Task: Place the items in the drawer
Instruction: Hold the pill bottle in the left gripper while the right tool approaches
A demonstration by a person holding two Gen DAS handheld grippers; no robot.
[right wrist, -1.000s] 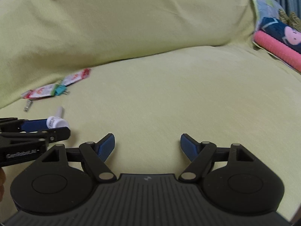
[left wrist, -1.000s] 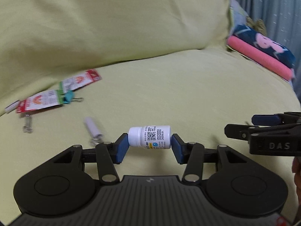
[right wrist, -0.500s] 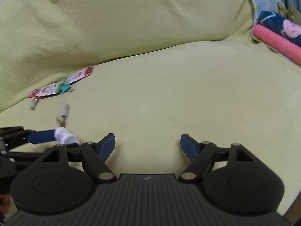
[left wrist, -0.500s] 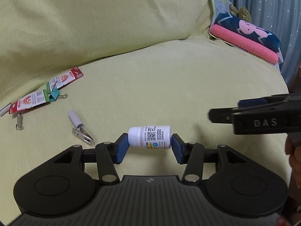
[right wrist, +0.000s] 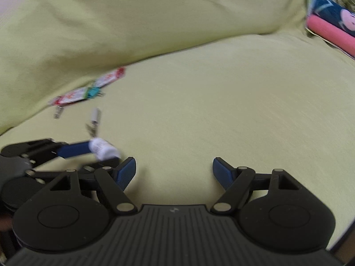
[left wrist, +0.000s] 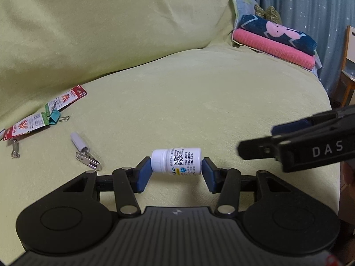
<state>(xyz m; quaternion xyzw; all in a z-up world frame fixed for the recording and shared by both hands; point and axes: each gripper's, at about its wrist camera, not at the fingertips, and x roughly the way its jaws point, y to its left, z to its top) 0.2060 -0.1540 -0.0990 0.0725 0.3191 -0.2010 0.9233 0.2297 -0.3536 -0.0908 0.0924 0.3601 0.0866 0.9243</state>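
Left gripper around white bottle

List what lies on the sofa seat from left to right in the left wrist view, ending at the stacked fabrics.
keychain → red packets → teal binder clip → grey-capped metal clip → white pill bottle, held off the seat in the left gripper → pink towel under the navy cloth.
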